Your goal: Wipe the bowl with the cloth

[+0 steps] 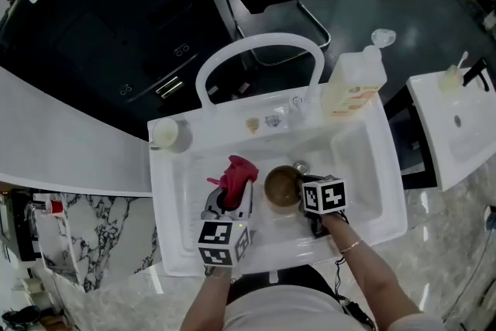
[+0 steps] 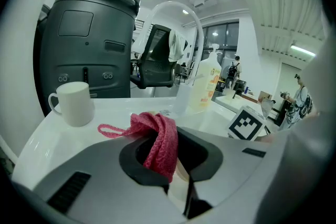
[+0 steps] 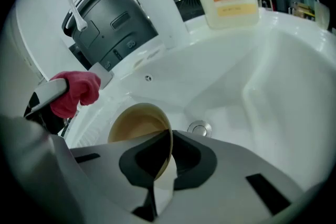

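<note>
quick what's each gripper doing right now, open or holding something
left gripper: closed, holding the red cloth
right gripper: closed on the rim of the bowl

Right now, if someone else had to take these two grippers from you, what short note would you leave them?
Left gripper: shut on the red cloth, which bunches out above the jaws.
Right gripper: shut on the rim of the tan bowl, held tilted in the white sink.
The cloth is just to the left of the bowl and not touching it.
Done: cloth and bowl are both gripped.
Left to do: bring the cloth into the bowl and wipe it, probably the inside first.
</note>
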Tool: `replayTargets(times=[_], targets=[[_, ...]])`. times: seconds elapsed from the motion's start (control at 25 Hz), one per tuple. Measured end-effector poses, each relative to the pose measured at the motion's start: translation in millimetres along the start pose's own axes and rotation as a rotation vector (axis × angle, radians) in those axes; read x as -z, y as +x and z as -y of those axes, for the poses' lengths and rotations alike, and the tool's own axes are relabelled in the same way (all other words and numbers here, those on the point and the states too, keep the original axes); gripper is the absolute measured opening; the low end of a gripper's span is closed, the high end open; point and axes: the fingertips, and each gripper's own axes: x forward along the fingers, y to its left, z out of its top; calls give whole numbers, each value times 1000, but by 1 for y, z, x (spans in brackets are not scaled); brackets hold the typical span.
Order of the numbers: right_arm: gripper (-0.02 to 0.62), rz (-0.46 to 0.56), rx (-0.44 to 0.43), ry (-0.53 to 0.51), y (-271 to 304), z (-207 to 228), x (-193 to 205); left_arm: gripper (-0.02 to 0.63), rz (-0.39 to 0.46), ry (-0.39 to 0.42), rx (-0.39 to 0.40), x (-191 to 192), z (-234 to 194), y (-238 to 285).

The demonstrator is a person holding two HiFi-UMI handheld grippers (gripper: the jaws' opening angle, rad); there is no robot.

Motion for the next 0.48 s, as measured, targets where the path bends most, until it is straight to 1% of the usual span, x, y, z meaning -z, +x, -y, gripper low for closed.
replayTargets(times=[0.16, 0.32, 0.48], targets=[[14, 90, 75, -1, -37, -1, -16, 63, 26, 29, 54, -11, 14, -5], [14, 179, 173, -4, -80, 3, -30, 63, 64, 64, 121, -23, 33, -9], [14, 270, 247, 6, -127, 5, -41, 63, 96, 84, 198, -32, 56, -13]])
